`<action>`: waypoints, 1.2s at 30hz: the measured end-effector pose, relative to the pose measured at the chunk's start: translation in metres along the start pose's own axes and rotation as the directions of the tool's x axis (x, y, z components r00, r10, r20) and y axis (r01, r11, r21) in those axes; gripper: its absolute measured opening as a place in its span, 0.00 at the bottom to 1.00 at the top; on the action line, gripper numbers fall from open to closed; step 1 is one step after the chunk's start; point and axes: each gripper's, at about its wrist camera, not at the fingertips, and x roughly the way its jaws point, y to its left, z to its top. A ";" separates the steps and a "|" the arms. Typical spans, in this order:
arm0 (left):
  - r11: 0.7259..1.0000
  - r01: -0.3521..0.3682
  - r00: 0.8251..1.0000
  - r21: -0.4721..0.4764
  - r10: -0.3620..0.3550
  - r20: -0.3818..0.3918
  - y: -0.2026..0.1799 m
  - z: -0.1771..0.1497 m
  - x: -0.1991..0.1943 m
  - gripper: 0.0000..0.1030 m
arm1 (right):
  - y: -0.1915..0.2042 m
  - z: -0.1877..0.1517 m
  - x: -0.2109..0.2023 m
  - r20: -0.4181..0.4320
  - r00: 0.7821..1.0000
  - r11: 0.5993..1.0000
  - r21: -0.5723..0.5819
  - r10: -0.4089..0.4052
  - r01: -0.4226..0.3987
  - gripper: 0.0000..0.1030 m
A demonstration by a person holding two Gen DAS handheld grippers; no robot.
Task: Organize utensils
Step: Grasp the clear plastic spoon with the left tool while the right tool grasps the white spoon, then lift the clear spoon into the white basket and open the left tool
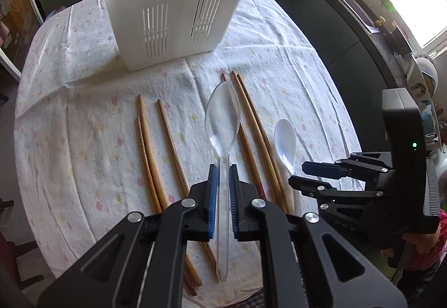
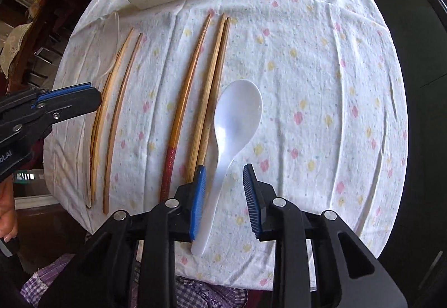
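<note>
Gripping the clear spoon (image 1: pixel 222 123) by its thin handle, my left claw (image 1: pixel 222 176) has both blue ribbed pads pressed on it, bowl pointing toward the white bin (image 1: pixel 173 0). My right claw (image 2: pixel 225 188) stands spread wide around the white spoon (image 2: pixel 232 123), pads apart from its handle, the spoon flat on the cloth (image 2: pixel 321 70). Bare cloth lies wide to my right, out to the table's rounded edge. Chopsticks (image 2: pixel 195 76) lie close on the left, wooden, one red-ended. Writing on the left claw's body is cut off; I cannot read it. The bin is slotted plastic, standing at the far edge.
</note>
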 end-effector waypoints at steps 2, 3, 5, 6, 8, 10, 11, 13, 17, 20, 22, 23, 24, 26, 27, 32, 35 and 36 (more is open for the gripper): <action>1.000 0.010 1.000 0.012 -0.010 0.019 -0.001 -0.001 -0.006 0.08 | 0.004 0.004 0.007 -0.026 1.000 1.000 0.009 -0.009 0.009 0.22; 1.000 0.015 0.999 0.013 -0.015 0.029 0.000 -0.001 -0.009 0.08 | 0.005 0.006 0.010 -0.040 0.999 1.000 0.016 -0.013 0.014 0.19; 1.000 0.016 0.999 0.022 -0.017 0.050 0.002 -0.002 -0.016 0.08 | 0.008 0.008 0.011 -0.037 0.999 0.999 0.023 -0.030 0.031 0.13; 0.999 0.015 0.998 0.029 -0.017 0.062 0.002 -0.002 -0.019 0.08 | 0.008 0.008 0.012 -0.033 0.999 0.999 0.026 -0.031 0.032 0.09; 0.999 0.011 0.996 0.043 -0.014 0.086 0.000 -0.003 -0.026 0.08 | 0.008 0.007 0.012 -0.011 0.999 0.999 0.032 -0.037 0.037 0.09; 0.998 0.027 0.994 0.048 -0.032 0.105 0.000 0.000 -0.036 0.08 | 0.006 0.005 0.007 0.021 1.000 0.999 0.040 -0.014 0.013 0.09; 0.998 0.037 0.992 0.047 -0.042 0.122 0.000 0.003 -0.044 0.08 | 0.004 0.002 0.003 0.040 0.999 0.999 0.045 0.009 -0.011 0.09; 0.998 0.044 0.981 0.051 -0.053 0.186 -0.001 0.011 -0.065 0.08 | -0.003 -0.003 -0.009 0.091 0.993 0.994 0.066 0.079 -0.085 0.09; 0.997 0.037 0.925 0.065 -0.059 0.376 -0.004 0.035 -0.118 0.08 | -0.016 -0.019 -0.031 0.209 0.960 0.974 0.084 0.188 -0.209 0.09; 0.998 -0.004 0.838 0.069 -0.034 0.544 -0.008 0.058 -0.155 0.08 | -0.028 -0.035 -0.041 0.275 0.928 0.955 0.087 0.250 -0.283 0.09; 0.997 -0.038 0.760 0.063 -0.012 0.650 -0.008 0.071 -0.173 0.08 | -0.034 -0.047 -0.047 0.310 0.909 0.943 0.092 0.279 -0.321 0.09; 0.997 -0.044 0.718 0.060 -0.010 0.696 -0.007 0.078 -0.180 0.08 | -0.037 -0.052 -0.049 0.323 0.901 0.937 0.096 0.291 -0.337 0.09; 0.997 -0.047 0.681 0.060 -0.012 0.732 -0.007 0.084 -0.183 0.08 | -0.037 -0.059 -0.048 0.335 0.893 0.932 0.096 0.301 -0.350 0.09; 0.997 -0.055 0.617 0.060 -0.013 0.787 -0.004 0.092 -0.181 0.08 | -0.042 -0.065 -0.054 0.366 0.881 0.929 0.096 0.301 -0.357 0.09; 0.996 -0.073 0.585 0.053 0.000 0.811 -0.004 0.095 -0.178 0.08 | -0.049 -0.069 -0.058 0.378 0.875 0.927 0.094 0.303 -0.362 0.09; 0.985 -0.173 0.482 0.014 0.072 0.873 -0.002 0.104 -0.147 0.08 | -0.051 -0.083 -0.078 0.431 0.850 0.928 0.072 0.303 -0.367 0.09; 0.979 -0.203 0.498 0.013 0.092 0.862 0.002 0.108 -0.122 0.08 | -0.047 -0.083 -0.090 0.461 0.833 0.929 0.050 0.305 -0.368 0.09; 0.977 -0.213 0.507 0.011 0.100 0.856 0.004 0.109 -0.114 0.08 | -0.045 -0.083 -0.094 0.471 0.829 0.931 0.042 0.303 -0.364 0.09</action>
